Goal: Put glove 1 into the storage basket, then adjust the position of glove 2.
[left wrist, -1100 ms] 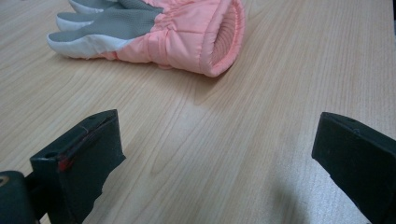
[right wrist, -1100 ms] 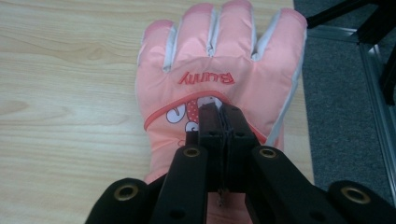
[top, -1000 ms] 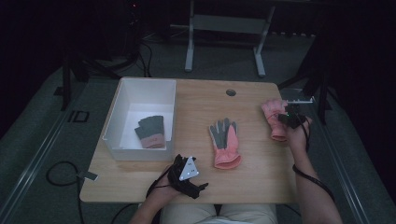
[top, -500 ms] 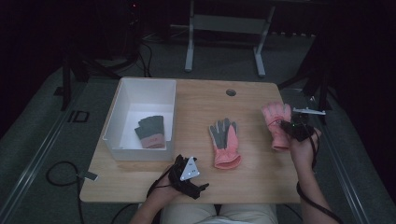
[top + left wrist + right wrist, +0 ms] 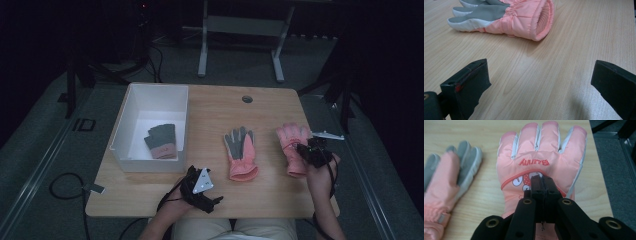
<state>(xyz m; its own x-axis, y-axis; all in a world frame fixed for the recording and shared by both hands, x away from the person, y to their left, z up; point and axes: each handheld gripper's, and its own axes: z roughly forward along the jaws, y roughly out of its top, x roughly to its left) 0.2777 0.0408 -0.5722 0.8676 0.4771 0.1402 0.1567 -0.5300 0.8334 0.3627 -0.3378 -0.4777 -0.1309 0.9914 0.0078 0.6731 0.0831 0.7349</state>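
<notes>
A pink glove printed "Bunny" (image 5: 541,152) lies back-up on the wooden table (image 5: 265,200) near its right edge (image 5: 291,142). My right gripper (image 5: 541,178) is shut on the fabric at the back of this glove, near the cuff (image 5: 307,150). A second pink glove (image 5: 240,152) lies palm-up at the table's middle, showing its grey palm (image 5: 506,17). My left gripper (image 5: 539,72) is open and holds nothing. It rests low on the table near the front edge (image 5: 207,197), with that glove's cuff a short way ahead.
A white bin (image 5: 131,107) stands at the table's left and holds a dark grey glove with a pink cuff (image 5: 161,141). A round cable hole (image 5: 247,99) sits near the far edge. The table's right edge drops off just beside the held glove.
My right gripper has drawn the "Bunny" glove toward the person, from farther back on the right. The left gripper has stayed in place.
</notes>
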